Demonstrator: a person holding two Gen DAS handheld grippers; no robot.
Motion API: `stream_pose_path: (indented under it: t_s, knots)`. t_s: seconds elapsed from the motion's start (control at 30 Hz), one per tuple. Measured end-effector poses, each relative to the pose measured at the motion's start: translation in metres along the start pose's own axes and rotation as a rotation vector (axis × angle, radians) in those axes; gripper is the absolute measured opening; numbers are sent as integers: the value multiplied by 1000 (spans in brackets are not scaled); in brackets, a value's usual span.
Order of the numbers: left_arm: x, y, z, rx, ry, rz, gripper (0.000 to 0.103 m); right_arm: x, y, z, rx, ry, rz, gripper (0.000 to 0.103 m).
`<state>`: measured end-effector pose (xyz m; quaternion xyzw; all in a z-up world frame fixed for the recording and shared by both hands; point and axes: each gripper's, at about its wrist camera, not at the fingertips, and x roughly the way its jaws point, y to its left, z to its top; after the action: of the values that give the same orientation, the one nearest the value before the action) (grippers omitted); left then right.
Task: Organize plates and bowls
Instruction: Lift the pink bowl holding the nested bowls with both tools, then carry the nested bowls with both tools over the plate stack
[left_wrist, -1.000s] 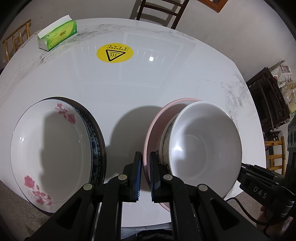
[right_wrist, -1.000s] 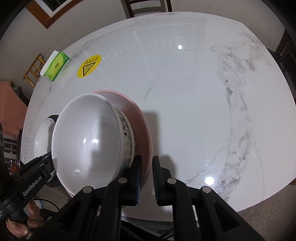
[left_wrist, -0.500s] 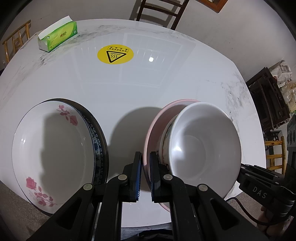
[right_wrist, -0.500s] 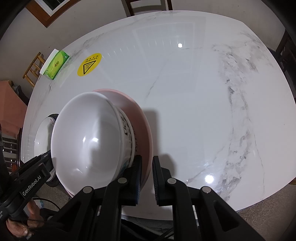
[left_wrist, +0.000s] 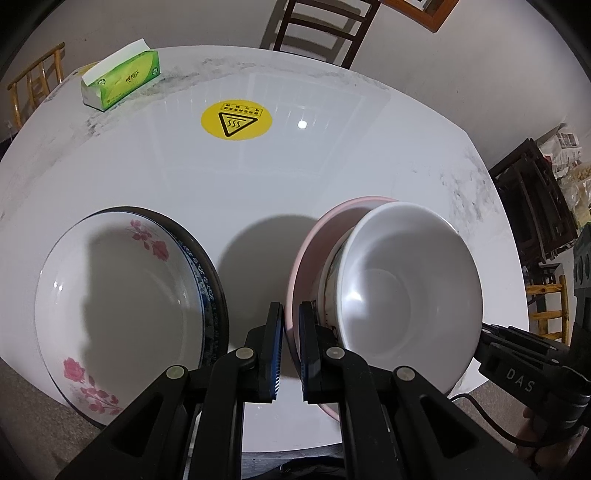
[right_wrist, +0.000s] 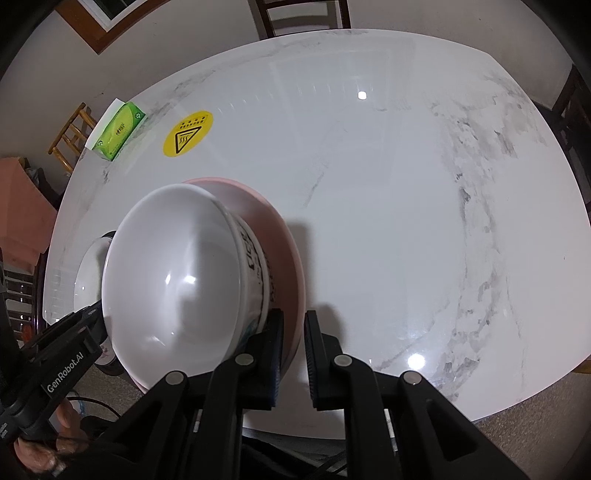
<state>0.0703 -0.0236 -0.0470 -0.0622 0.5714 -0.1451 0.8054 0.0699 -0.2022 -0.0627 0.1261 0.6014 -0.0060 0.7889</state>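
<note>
Left wrist view: left tool (left_wrist: 290, 347) and right tool (right_wrist: 293, 354) each clamp pink plate (left_wrist: 301, 266) rim, white bowl (left_wrist: 410, 299) nested, mouth up | rose-patterned bowl (left_wrist: 118, 306) at 9 o'clock | marble table (left_wrist: 332, 162) | tissue box (left_wrist: 122, 79) at 11 o'clock

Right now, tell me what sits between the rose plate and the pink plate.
Only bare white table and shadow lie between the rose plate and the pink plate; nearer, the left gripper clamps the pink rim. The left wrist view shows it.

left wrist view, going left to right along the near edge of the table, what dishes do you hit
rose-patterned plate on a dark-rimmed plate → left gripper, shut on the pink plate rim → white bowl stacked in it
</note>
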Motion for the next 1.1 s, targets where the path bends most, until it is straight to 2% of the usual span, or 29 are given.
stream_pose_path:
  t_s: [0.43, 1.1]
  knots:
    - [-23, 19, 8, -20, -34, 18, 4, -11, 32, 14, -60, -16, 3, 12]
    - [-73, 83, 13, -107, -108, 89, 4, -16, 119, 30, -211, -14, 41, 12]
